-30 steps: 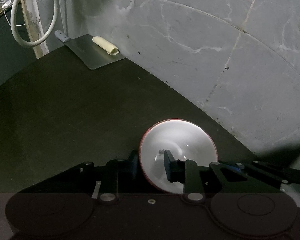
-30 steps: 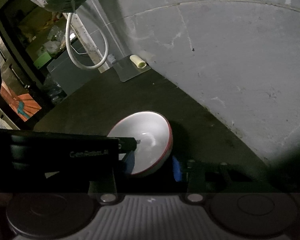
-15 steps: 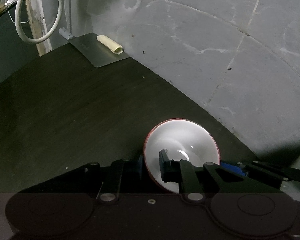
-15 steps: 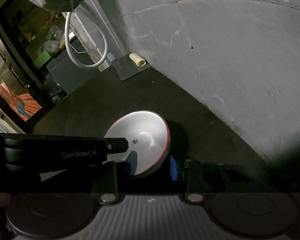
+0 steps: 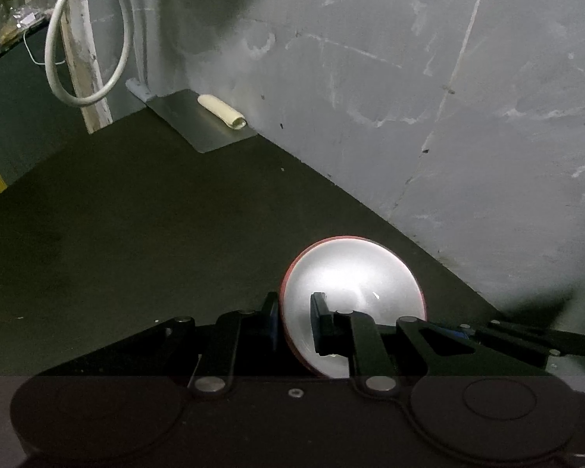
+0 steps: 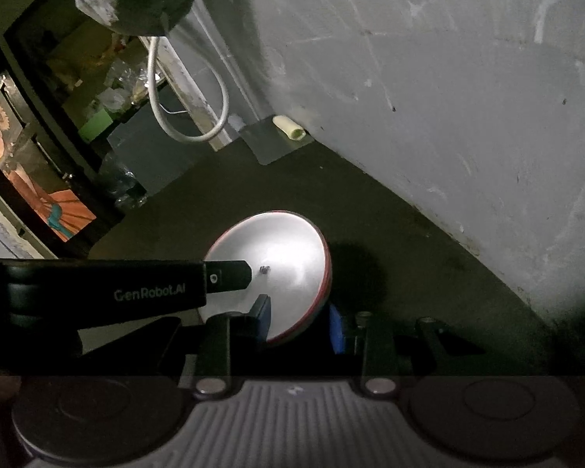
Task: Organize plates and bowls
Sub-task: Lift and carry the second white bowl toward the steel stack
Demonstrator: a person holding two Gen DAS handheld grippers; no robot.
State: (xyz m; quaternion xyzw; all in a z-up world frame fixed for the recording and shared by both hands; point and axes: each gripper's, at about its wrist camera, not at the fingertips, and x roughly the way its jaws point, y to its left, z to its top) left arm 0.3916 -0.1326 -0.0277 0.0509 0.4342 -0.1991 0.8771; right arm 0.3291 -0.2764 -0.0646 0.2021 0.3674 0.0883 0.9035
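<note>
While both of my claws clamp the same red-rimmed bowl (image 5: 355, 292) from opposite sides, it hangs tilted above the dark tabletop (image 5: 136, 214), close to the grey concrete wall (image 5: 409, 97) on the right. My left gripper (image 5: 294, 321) is narrowed onto the bowl's left rim, one finger outside the red wall and the other inside against the white interior. My right gripper (image 6: 298, 321) pinches the near right edge the same way, a blue-padded finger (image 6: 334, 329) outside and its partner within; in that view the left tool's black arm reaches in from the left across the bowl (image 6: 277, 261), whose shadow falls on the table (image 6: 390, 234) to its right. At the far end of the tabletop, a flat metal sheet (image 5: 199, 121) lies against the wall with a pale rolled tube (image 5: 222, 111) resting on it. Left of that, a white cable (image 5: 82, 58) loops down beside a pale post, and cluttered shelves (image 6: 97, 89) sit in the dim far left.
</note>
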